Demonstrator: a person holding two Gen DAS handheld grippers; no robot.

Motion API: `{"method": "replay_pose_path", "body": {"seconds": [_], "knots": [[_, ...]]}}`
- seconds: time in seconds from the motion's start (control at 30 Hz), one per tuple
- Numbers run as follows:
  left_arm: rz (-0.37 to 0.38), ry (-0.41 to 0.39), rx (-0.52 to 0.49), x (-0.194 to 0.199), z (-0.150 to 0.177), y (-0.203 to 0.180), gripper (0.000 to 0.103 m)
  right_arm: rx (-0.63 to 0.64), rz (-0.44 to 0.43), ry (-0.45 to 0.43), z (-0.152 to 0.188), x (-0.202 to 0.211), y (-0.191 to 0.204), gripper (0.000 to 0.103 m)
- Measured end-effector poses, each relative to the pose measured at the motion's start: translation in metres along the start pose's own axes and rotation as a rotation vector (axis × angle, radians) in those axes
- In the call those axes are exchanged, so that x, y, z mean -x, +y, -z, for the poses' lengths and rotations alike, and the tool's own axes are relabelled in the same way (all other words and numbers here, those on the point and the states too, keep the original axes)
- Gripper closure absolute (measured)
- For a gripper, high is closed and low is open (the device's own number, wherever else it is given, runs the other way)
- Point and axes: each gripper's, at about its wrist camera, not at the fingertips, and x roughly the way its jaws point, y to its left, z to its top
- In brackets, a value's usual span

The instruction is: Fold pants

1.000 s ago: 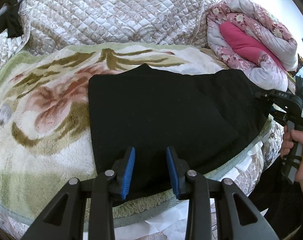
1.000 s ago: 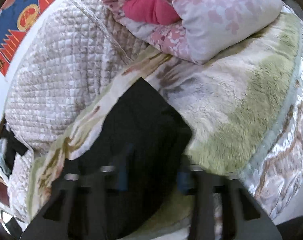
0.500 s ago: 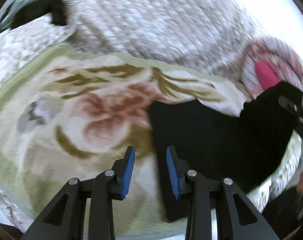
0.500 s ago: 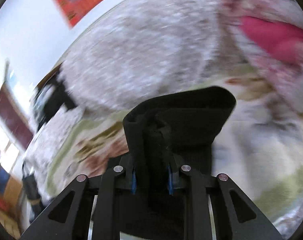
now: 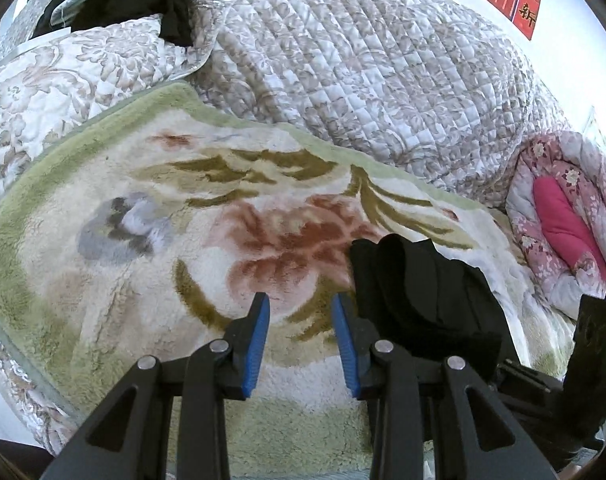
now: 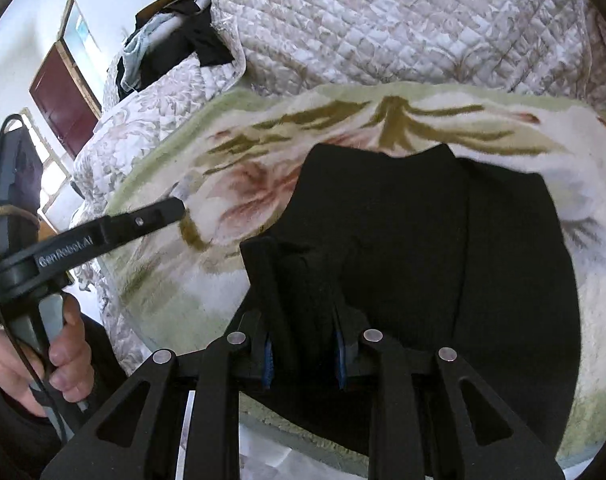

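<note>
Two grippers over a blanket-covered bed

A quilted bedspread (image 5: 383, 60) fills the upper frame; a floral fleece blanket (image 5: 143, 208) is spread below it. Black pants (image 6: 423, 240) are laid at centre, a bunched fold clamped by the right gripper (image 6: 303, 356), its pads mostly hidden. The left gripper (image 5: 301, 344) is held open, empty. A dark red door (image 6: 63, 100) is seen upper left.

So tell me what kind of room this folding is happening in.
Most likely a bedroom at home: the black pants lie on a floral plush blanket over a quilted bedspread, with a rolled pink quilt alongside and a dark red door behind.
</note>
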Motion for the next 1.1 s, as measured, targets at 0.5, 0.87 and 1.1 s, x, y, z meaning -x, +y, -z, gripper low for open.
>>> {"method": "replay_pose_path", "body": {"seconds": [0.5, 0.87, 1.1], "knots": [[0.004, 0.017, -0.028, -0.005, 0.003, -0.006, 0.068, 0.033, -0.127, -0.136, 0.009, 0.049, -0.002, 0.051], [0.079, 0.034, -0.086, -0.005, 0.002, -0.035, 0.068, -0.081, -0.076, -0.055, 0.007, 0.043, -0.037, 0.077], [0.15, 0.087, -0.201, -0.033, -0.014, -0.087, 0.066, -0.088, 0.12, -0.027, -0.039, 0.047, -0.091, 0.077]]}}
